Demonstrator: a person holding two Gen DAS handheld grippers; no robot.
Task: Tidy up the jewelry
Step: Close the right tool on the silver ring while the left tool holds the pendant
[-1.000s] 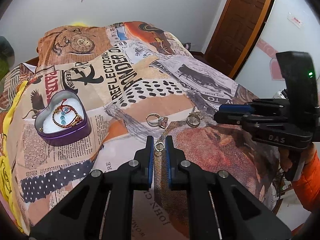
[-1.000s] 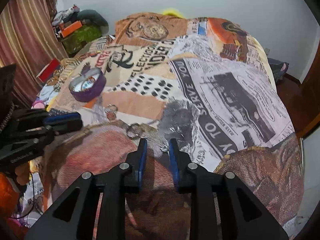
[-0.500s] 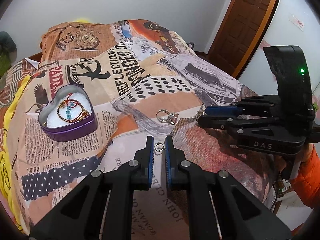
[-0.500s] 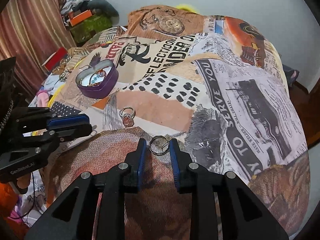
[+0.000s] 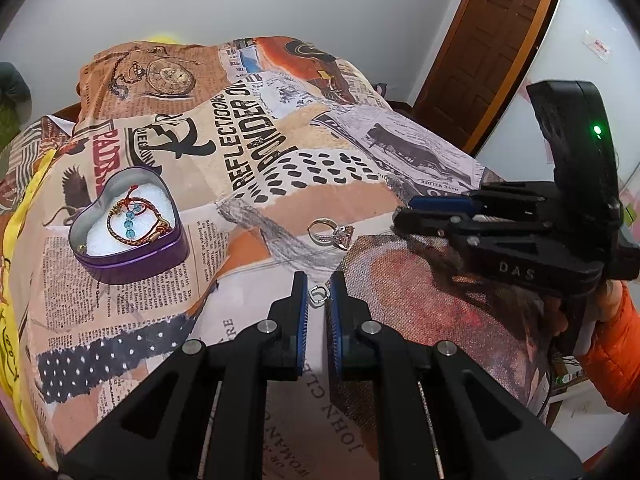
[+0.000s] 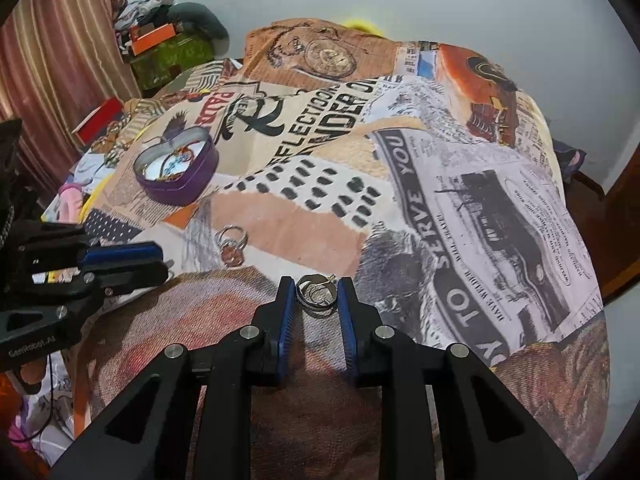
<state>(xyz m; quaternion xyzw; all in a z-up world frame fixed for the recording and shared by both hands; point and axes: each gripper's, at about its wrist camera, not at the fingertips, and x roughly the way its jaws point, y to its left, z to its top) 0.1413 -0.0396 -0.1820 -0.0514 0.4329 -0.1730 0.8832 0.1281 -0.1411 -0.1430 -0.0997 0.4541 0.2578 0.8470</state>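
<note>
A bed [image 5: 248, 240] under a newspaper-print bedspread, pale walls and a brown door behind. Nearest, in the left wrist view, the left gripper [image 5: 319, 294] narrowed almost to touching, a small silver ring [image 5: 317, 293] pinched or at least framed between the blue pads; contact on both sides hard to confirm. In the right wrist view, the right gripper [image 6: 318, 294] somewhat wider, a larger silver ring [image 6: 316, 292] bracketed between its fingertips, seemingly touched on both sides, though whether lifted off the fabric or lying on it cannot be told. Just beyond, a stone-set ring [image 5: 331, 232] loose on the bedspread, between the two grippers and claimed by neither. Farther left, a purple heart-shaped tin [image 5: 128, 252], open, with a red-and-gold bracelet [image 5: 136, 220] strung with blue beads already laid on its white lining. Judged from this: perhaps a quarter done, bracelet stowed, three rings yet to reach the tin, two in hand or nearly so, the tin well apart from both grippers.
</note>
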